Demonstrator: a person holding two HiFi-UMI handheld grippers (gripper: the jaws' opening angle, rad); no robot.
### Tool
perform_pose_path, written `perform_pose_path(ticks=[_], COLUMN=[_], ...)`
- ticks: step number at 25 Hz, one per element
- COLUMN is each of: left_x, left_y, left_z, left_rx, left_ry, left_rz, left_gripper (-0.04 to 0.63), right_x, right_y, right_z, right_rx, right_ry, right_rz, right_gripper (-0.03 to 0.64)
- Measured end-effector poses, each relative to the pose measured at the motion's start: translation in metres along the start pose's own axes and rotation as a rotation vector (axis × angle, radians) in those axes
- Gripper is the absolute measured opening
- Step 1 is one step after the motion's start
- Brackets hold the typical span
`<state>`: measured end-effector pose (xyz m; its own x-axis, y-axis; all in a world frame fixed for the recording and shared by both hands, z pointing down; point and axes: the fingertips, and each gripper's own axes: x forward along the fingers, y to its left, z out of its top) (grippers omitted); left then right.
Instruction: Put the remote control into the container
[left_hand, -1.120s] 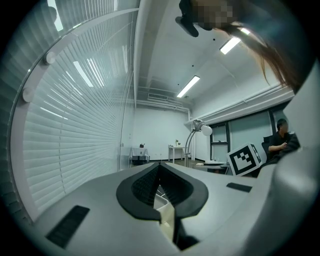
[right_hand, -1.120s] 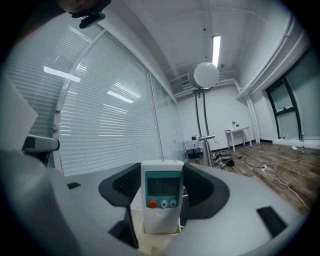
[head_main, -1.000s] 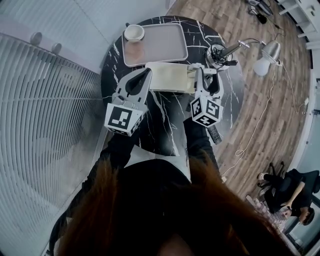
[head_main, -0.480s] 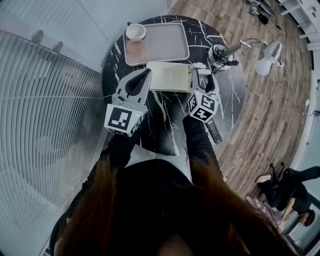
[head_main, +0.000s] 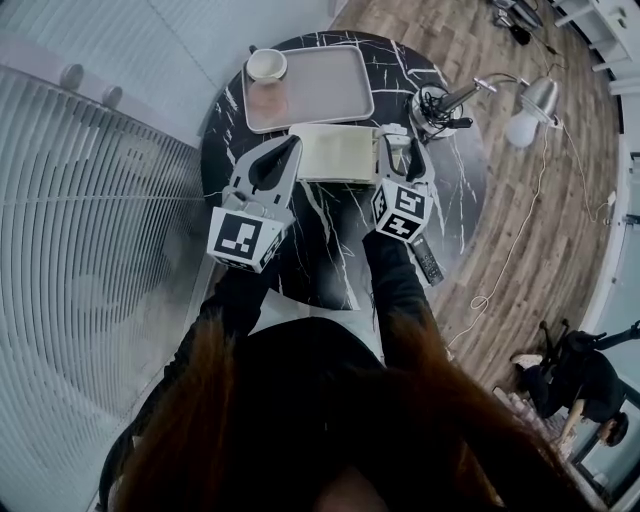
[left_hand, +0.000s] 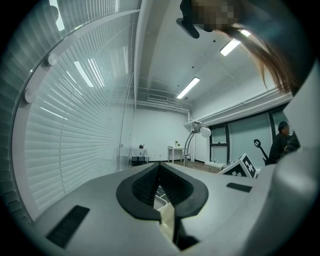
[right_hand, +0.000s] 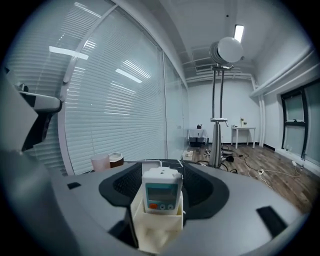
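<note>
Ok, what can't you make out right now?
Lower half of the remote: right gripper view, the container wall hides it.
Inside of the container: head view, too small.
Table: left gripper view, the left tool body blocks it.

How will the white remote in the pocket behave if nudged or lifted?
The remote is probably rigid and light: a small plastic body. It stands upright in a pocket of the container, top exposed, so a nudge may rock it but hardly tip it out. The smooth casing might slip.
</note>
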<state>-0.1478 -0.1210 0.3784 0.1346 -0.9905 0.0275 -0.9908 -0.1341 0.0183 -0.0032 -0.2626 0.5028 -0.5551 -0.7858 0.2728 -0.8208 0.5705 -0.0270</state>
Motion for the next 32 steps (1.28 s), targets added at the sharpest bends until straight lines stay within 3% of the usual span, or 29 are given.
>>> perform_pose_path(ticks=[2, 5, 8, 21, 27, 32], left_x=[0.001, 0.003, 0.006, -0.006, -0.023, -0.034], left_y=[-0.002, -0.005, -0.008, -0.030, -0.041, -0.049], left_z=[0.002, 0.006, 0.014, 0.045, 0.051, 0.052], left_rx=[0.001, 0.002, 0.000, 0.020, 0.024, 0.034], left_ry=[-0.006, -0.017, -0.035, -0.104, -0.117, -0.121], left_rz=[-0.007, -0.023, -0.041, -0.125, -0.155, -0.181], left_gripper=[-0.002, -0.002, -0.002, -0.002, -0.002, -0.002], right_x=[-0.004, -0.014, -0.023, -0.098, -0.127, -0.148], right_y=[0.001, 0.000, -0.002, 0.019, 0.038, 0.045], right_z=[0.014, 0.035, 0.057, 0.125, 0.127, 0.122], right_rx=[-0.016, -0.036, -0.055, -0.050, -0.102, -0.062], right_ry=[-0.036, -0.099, -0.149, -0.323, -0.338, -0.344], right_rz=[-0.001, -0.010, -0.019, -0.023, -0.023, -0.023], right_gripper=[0.247, 0.091, 0.032, 0.017, 0.017, 0.017])
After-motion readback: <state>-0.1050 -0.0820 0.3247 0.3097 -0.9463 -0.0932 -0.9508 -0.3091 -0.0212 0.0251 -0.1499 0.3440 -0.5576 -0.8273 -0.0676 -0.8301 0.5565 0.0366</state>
